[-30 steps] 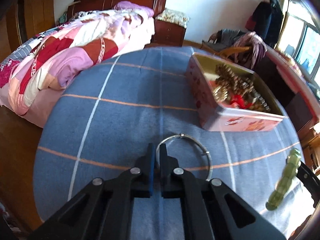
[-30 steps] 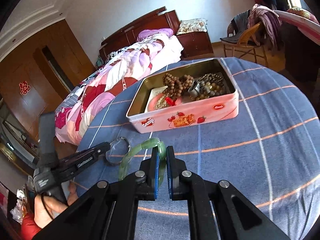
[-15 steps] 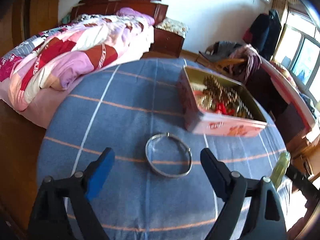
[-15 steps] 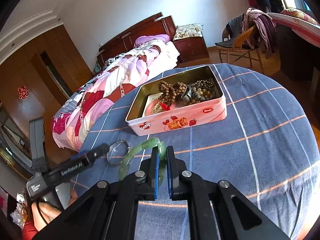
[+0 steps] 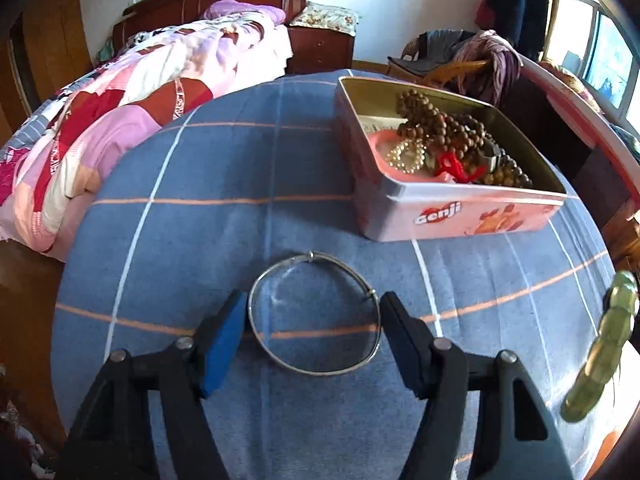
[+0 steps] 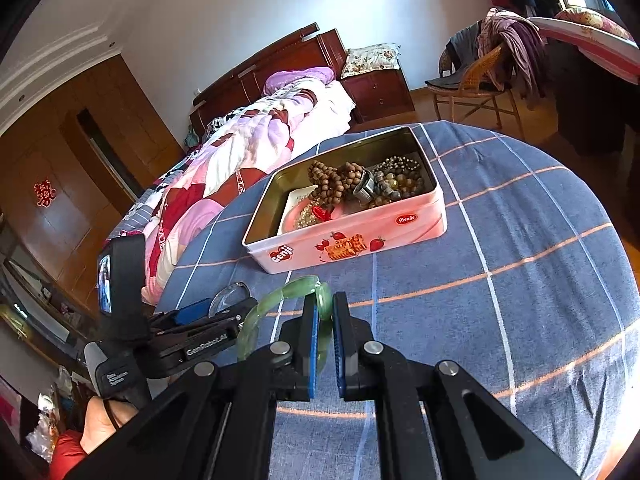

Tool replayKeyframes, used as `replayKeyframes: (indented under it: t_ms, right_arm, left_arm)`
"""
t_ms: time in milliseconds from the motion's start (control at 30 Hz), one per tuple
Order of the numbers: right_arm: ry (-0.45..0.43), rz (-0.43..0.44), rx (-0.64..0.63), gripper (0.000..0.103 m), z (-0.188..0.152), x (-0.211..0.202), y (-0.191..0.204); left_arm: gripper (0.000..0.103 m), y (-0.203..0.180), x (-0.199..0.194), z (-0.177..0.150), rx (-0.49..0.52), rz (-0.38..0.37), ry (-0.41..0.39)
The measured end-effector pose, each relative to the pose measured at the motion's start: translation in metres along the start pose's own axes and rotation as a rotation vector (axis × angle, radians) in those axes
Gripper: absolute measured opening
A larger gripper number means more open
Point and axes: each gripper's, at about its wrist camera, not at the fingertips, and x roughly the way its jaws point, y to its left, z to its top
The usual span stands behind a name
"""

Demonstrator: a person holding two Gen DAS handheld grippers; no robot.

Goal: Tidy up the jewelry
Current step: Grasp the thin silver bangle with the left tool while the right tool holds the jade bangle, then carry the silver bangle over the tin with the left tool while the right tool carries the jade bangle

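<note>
While its jaws are closing, the left gripper (image 5: pixel 312 340) is straddling the silver bangle (image 5: pixel 314 314), which is lying flat on the blue checked cloth (image 5: pixel 224 168); the blue pads are standing just outside the ring on either side, not yet pressing it. The bangle's small clasp is pointing away, toward the tin. To the right, the right gripper (image 6: pixel 324 344) is clenching the green jade bangle (image 6: pixel 280 312), holding it on edge above the cloth, its ring arching up and leftward from the pads. Farther off, the pink tin (image 5: pixel 460 212) is sitting open, its long axis running left to right in the right wrist view, holding brown bead strings (image 5: pixel 440 124).
</note>
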Motion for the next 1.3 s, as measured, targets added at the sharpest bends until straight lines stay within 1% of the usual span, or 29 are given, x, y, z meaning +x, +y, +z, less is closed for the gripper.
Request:
replayKeyframes:
  t_ms: [67,167,367,500,700,867,1067,1300]
  right_arm:
    - [0.002,0.003,0.002,0.006,-0.001,0.001,0.0]
    - [-0.006,0.004,0.0,0.006,-0.001,-0.001,0.001]
    - [-0.037,-0.009,0.003,0.006,0.004,-0.012,-0.002]
    - [-0.057,-0.015,0.01,0.006,0.008,-0.018,-0.004]
    - [-0.095,-0.019,0.003,0.006,0.019,-0.031,-0.002]
    - [-0.138,-0.019,-0.018,0.006,0.036,-0.04,0.001]
    - [-0.187,-0.02,-0.048,0.006,0.062,-0.043,0.009]
    - [-0.226,-0.031,-0.079,0.006,0.091,-0.038,0.014]
  left_arm:
    - [0.069,0.003,-0.002,-0.001,-0.002,-0.009,-0.003]
    - [0.069,0.009,-0.011,-0.009,-0.039,-0.06,-0.035]
    - [0.069,0.003,-0.043,-0.019,-0.036,-0.059,-0.127]
    - [0.069,-0.007,-0.061,-0.022,-0.008,-0.082,-0.173]
    - [0.069,-0.024,-0.082,-0.009,0.026,-0.119,-0.235]
    - [0.069,-0.034,-0.099,0.01,0.029,-0.123,-0.288]
    - [0.069,-0.044,-0.1,0.03,0.038,-0.118,-0.318]
    - [0.069,-0.045,-0.095,0.048,0.026,-0.116,-0.34]
